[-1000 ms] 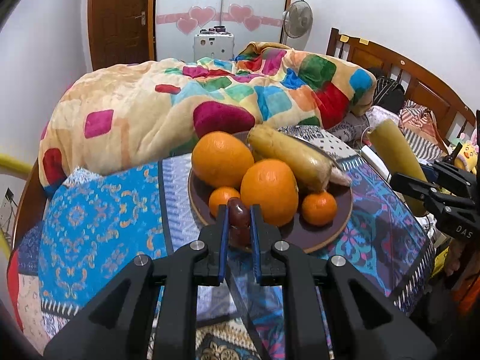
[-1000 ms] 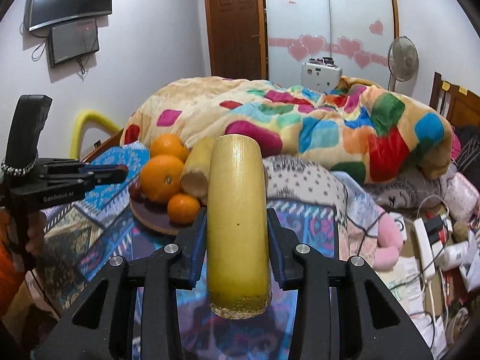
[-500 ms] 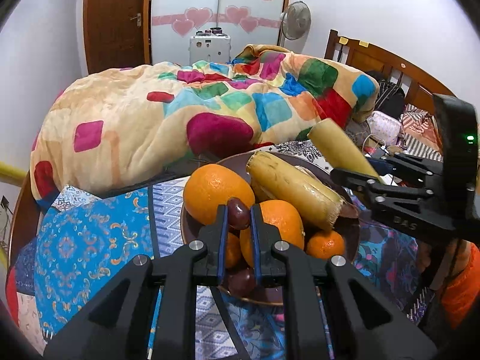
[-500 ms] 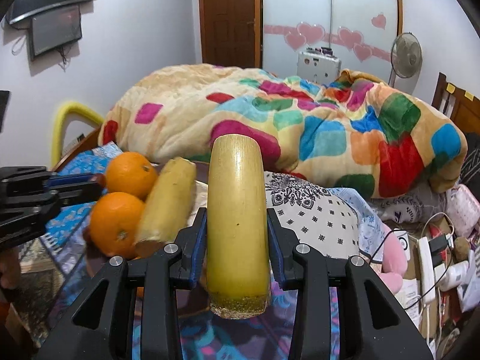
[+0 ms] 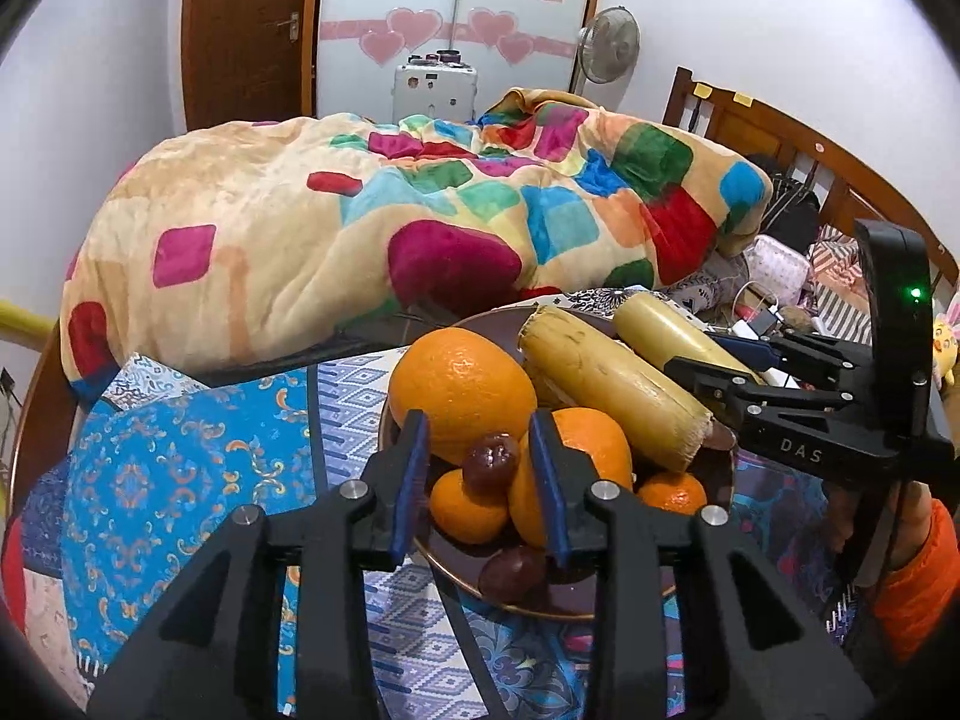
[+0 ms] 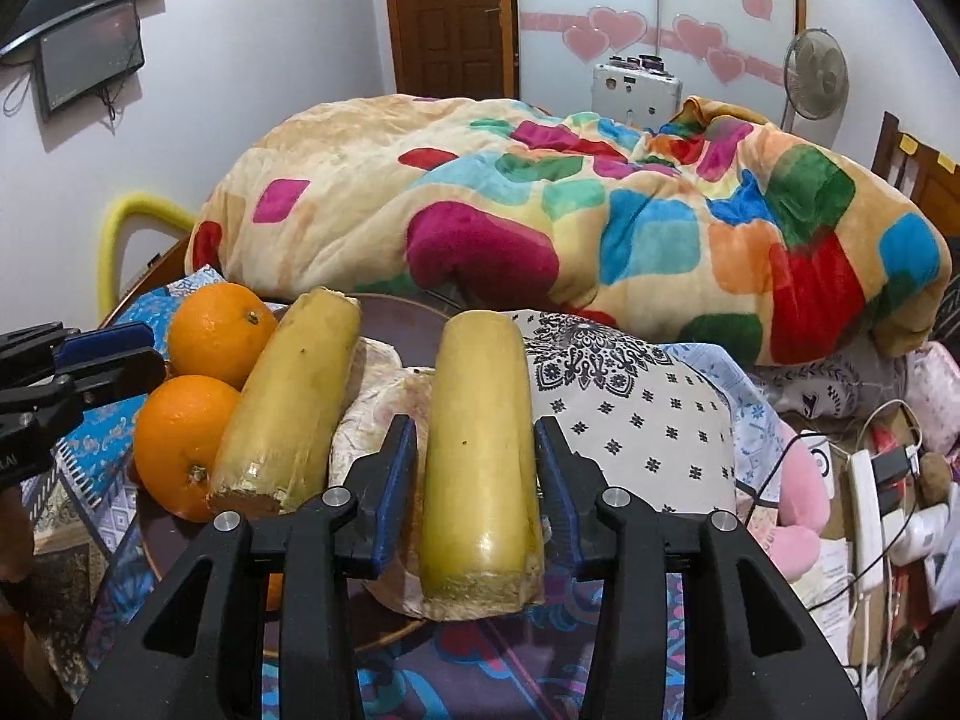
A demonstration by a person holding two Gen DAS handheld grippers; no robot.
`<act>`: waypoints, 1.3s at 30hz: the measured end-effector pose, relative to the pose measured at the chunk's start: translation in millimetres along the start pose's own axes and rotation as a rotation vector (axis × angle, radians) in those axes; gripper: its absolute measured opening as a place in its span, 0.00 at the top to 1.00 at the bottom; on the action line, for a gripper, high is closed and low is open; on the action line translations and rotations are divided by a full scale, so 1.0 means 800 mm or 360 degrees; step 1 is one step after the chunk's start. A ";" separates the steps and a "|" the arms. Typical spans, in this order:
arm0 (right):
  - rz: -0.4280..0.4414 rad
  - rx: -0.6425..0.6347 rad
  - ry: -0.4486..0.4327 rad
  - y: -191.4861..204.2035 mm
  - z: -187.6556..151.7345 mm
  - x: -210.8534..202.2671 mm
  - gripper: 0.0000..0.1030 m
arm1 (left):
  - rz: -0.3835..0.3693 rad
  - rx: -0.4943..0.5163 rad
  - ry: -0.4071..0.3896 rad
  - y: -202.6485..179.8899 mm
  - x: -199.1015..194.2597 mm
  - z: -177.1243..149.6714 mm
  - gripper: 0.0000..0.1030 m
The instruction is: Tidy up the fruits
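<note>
Since tongs (image 5: 480,474) parted, date (image 5: 493,462) lies free.

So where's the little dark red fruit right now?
In the left wrist view, the little dark red fruit sits between the opening left gripper pads, touching neither, atop the oranges on the brown plate.

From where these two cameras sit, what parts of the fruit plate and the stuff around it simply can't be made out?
- Left view: the plate's near rim and the small orange are partly behind the left hand-held gripper, whose jaws are opening around the brown fruit.
- Right view: the plate's middle is hidden behind the yellow stalk between the right hand-held gripper's opening jaws.
- Right view: items at the right edge are too small and warped to identify.
</note>
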State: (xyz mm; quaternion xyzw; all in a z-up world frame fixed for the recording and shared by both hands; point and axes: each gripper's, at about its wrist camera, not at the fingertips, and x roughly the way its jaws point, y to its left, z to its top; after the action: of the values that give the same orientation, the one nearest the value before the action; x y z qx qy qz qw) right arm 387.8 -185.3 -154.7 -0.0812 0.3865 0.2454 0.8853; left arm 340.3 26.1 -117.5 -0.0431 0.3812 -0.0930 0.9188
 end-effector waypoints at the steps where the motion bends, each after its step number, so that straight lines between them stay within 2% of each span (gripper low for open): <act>1: 0.0009 0.0004 0.0000 -0.001 0.000 -0.001 0.62 | -0.0002 -0.0002 0.0001 0.000 0.000 0.000 0.67; 4: 0.0028 0.0014 0.0000 -0.002 -0.001 -0.004 0.62 | -0.0014 -0.0004 -0.0001 -0.001 -0.005 -0.001 0.65; 6: 0.0033 0.0012 0.0001 -0.003 0.000 -0.004 0.62 | -0.0022 -0.0011 -0.0016 -0.001 -0.010 -0.001 0.59; 13: 0.0011 0.0001 -0.0118 0.006 0.000 -0.048 0.62 | 0.0002 -0.0014 -0.0139 -0.009 -0.061 0.002 0.59; 20: 0.0023 -0.0019 -0.0391 0.037 -0.007 -0.153 0.62 | 0.0045 0.0039 -0.0337 -0.038 -0.151 -0.009 0.59; 27: 0.0040 -0.0010 -0.0673 0.069 -0.035 -0.255 0.56 | 0.0055 0.0046 -0.0584 -0.069 -0.255 -0.045 0.55; 31: 0.0021 -0.0015 -0.0835 0.090 -0.058 -0.309 0.45 | 0.0062 0.0042 -0.0702 -0.082 -0.304 -0.069 0.50; 33: 0.0012 -0.0026 -0.0896 0.102 -0.069 -0.331 0.43 | 0.0067 0.0047 -0.0746 -0.087 -0.322 -0.077 0.46; 39: -0.0026 -0.0023 -0.1009 0.121 -0.090 -0.361 0.25 | 0.0081 0.0061 -0.0860 -0.101 -0.368 -0.103 0.36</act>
State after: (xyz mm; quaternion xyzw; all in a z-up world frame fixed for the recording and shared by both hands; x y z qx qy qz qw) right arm 125.3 -233.1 9.3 -0.0101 0.0889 0.2541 0.9630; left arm 66.9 6.2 40.7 -0.0393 0.1213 -0.0621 0.9899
